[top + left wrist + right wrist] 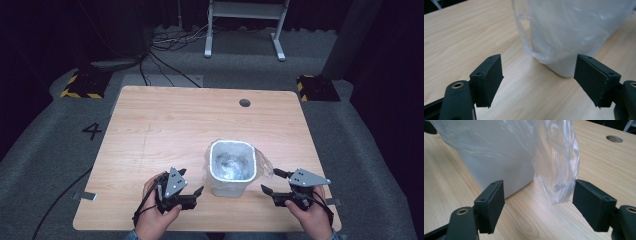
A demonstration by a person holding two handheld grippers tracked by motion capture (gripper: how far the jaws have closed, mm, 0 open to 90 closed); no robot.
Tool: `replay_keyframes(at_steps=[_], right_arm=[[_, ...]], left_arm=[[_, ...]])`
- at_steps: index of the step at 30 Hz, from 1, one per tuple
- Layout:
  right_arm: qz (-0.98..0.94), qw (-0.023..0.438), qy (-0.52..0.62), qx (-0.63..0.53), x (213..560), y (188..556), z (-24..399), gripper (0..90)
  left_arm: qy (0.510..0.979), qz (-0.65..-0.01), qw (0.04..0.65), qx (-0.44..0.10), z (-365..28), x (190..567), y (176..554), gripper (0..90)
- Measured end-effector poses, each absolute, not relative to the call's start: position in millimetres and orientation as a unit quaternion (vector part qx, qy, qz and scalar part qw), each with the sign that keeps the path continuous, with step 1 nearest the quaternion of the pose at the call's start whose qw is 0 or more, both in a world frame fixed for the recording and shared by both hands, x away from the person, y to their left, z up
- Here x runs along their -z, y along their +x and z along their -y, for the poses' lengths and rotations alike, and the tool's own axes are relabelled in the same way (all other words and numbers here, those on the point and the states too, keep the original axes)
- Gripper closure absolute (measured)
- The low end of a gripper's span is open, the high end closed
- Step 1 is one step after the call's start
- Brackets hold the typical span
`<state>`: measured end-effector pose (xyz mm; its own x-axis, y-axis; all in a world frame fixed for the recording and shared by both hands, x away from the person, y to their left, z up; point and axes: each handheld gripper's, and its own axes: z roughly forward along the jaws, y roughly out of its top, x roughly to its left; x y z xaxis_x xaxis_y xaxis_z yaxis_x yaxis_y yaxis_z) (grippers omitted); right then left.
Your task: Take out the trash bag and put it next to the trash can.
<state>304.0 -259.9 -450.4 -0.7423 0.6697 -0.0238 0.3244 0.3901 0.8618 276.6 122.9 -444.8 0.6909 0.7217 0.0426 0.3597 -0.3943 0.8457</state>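
A small white bin (229, 186) lined with a clear plastic bag (262, 165) stands near the front middle of the wooden table (165, 125). To its left, my left gripper (192, 181) is held by a hand, its jaws open and pointing at the bin. In the left gripper view the jaws (539, 75) stand wide apart with nothing between them, a short way off the bin (564, 50). On the bin's right, my right gripper (270, 181) is open too. Its jaws (539, 197) frame the bin's corner (499, 170) and a hanging flap of the bag (560, 170), touching neither.
A round cable hole (244, 102) lies near the table's far edge. Beyond the table are a white stand (245, 30), floor cables (170, 40) and yellow-black blocks (82, 85) at both far corners. A "4" (92, 131) is marked on the grey floor at the left.
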Motion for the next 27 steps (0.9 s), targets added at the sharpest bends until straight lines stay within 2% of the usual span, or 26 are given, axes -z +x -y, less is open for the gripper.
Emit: replay_keyframes(at_steps=[9, 11, 15, 18, 24, 27], right_arm=[[-0.809, 0.193, 0.335, -0.443, 459.5, 323.1, 270.7, 20.8], [-0.814, 0.188, 0.333, -0.438, 463.4, 329.0, 267.5, 22.5], [-0.822, 0.189, 0.325, -0.428, 466.9, 338.7, 263.6, 36.8], [-0.824, 0.181, 0.315, -0.435, 460.0, 339.6, 264.7, 61.9], [-0.816, 0.190, 0.308, -0.450, 439.9, 336.4, 264.7, 85.9], [-0.812, 0.193, 0.307, -0.458, 429.3, 334.3, 264.1, 89.9]], left_arm=[[0.822, -0.332, 0.410, -0.212, -124.2, 461.8, 281.0, 20.7], [0.819, -0.342, 0.411, -0.209, -128.2, 464.6, 283.0, 20.8], [0.814, -0.352, 0.410, -0.212, -136.1, 466.3, 285.0, 21.1], [0.810, -0.360, 0.409, -0.215, -143.4, 467.0, 285.1, 21.4], [0.796, -0.389, 0.412, -0.212, -158.5, 470.8, 283.0, 22.4], [0.795, -0.394, 0.407, -0.217, -161.3, 471.0, 280.3, 22.4]])
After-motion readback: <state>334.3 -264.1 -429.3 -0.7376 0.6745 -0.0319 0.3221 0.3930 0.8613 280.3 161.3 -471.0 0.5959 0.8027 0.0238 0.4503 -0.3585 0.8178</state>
